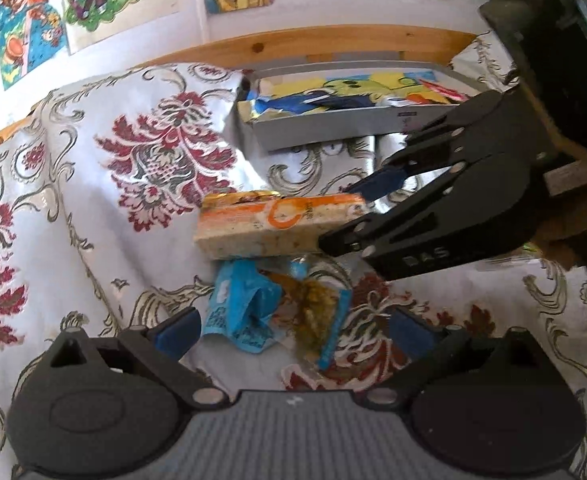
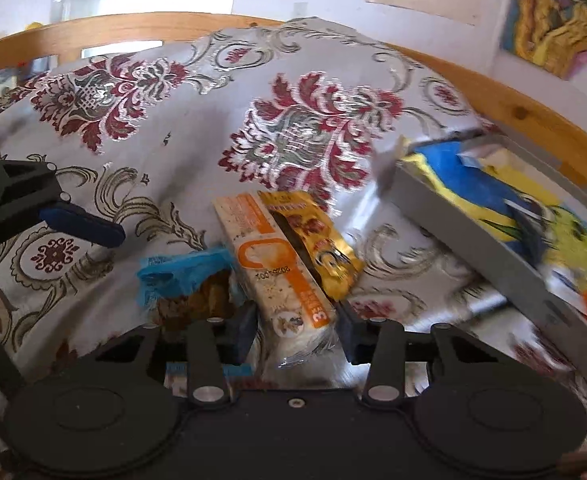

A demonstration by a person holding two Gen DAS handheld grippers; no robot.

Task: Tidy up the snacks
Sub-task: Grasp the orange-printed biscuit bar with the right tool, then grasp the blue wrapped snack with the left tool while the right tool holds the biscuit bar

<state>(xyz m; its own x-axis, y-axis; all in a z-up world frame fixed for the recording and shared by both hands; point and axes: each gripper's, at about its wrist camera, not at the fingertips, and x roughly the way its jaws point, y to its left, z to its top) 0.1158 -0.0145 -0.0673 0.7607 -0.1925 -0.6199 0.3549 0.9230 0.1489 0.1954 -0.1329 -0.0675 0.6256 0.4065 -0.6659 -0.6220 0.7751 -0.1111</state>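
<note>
An orange-and-white snack bar (image 2: pixel 281 276) is pinched at its near end by my right gripper (image 2: pixel 297 332), which is shut on it. In the left wrist view the same bar (image 1: pixel 269 228) lies crosswise, with the right gripper (image 1: pixel 357 212) reaching in from the right. A yellow packet (image 2: pixel 321 244) leans against the bar's far side. A crumpled blue packet (image 1: pixel 245 312) with brown snack showing lies just below the bar, between the wide-apart fingers of my open left gripper (image 1: pixel 293 332). One blue-padded left finger (image 2: pixel 81 224) shows at the left of the right wrist view.
A grey tray (image 1: pixel 333 128) holding several colourful packets sits at the back by the wooden headboard (image 1: pixel 293 44); it appears at the right as the grey tray (image 2: pixel 465 232). Everything rests on a floral cloth (image 1: pixel 93 200). Posters hang on the wall.
</note>
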